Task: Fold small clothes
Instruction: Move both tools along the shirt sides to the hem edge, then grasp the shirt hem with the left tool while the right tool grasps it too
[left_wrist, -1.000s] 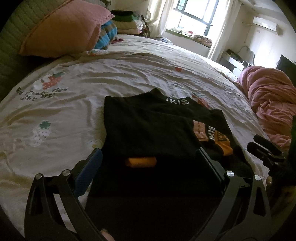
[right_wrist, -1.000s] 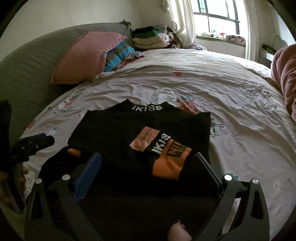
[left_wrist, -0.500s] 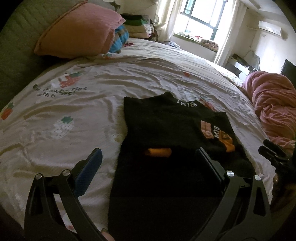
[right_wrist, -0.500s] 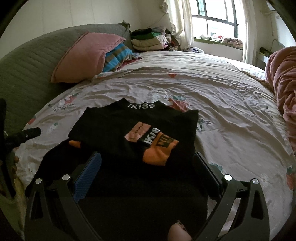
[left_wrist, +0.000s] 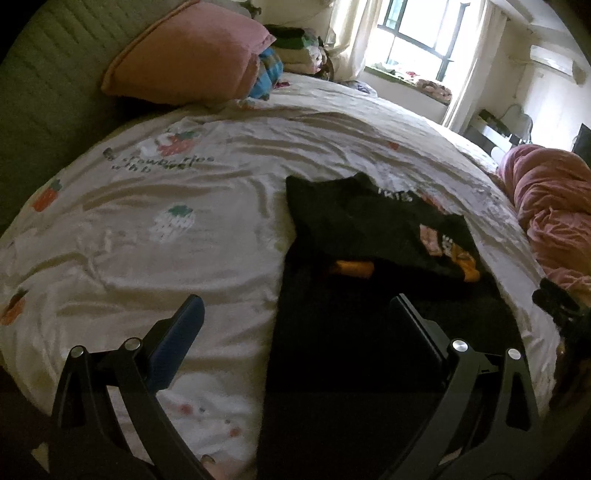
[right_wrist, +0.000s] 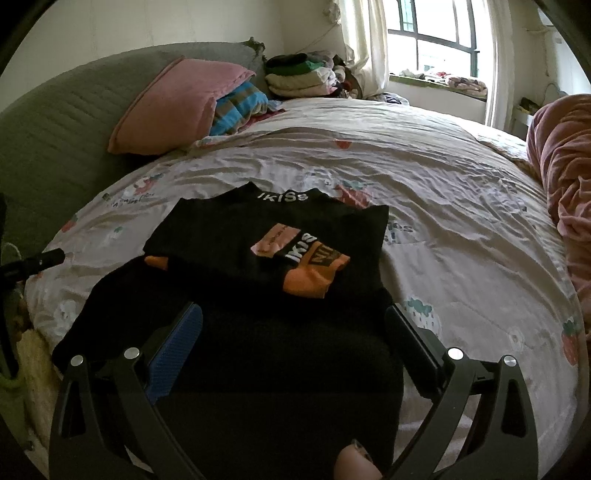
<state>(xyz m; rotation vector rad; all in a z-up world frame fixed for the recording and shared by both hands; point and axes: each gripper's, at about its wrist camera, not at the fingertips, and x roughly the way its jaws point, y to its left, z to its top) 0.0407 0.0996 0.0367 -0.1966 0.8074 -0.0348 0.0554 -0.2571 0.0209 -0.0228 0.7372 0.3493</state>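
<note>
My left tongs (left_wrist: 293, 321) stand wide with nothing between the fingers; the blue-padded finger (left_wrist: 177, 332) hangs over bare sheet and the other finger over the near, dark part of the shirt. My right tongs (right_wrist: 293, 332) are just as wide and just as empty, and both of their fingers hover above the shirt's lower half.

The black shirt (right_wrist: 280, 243) lies on the bed (right_wrist: 461, 184) straight ahead of the right tongs and ahead and to the right of the left ones. Its top half looks already folded in: the collar with white letters points away from me, and an orange and pink printed panel (right_wrist: 306, 262) sits turned over on top, ahead of the right tongs. A small orange bit (left_wrist: 351, 267) peeps out at the fold line, just beyond the left tongs' right finger. The hem end nearest me lies loose and dark under both tongs.

I judge I am between folds, with 1 or 2 left. The next move calls for both tongs to drop to the near hem, 1 at each corner, pinch the cloth and carry it forward over the printed panel, keeping the edges level so the bundle stays square.

Far beyond the tongs, a pink pillow (right_wrist: 177, 107) leans on the headboard, well apart from the shirt.
</note>
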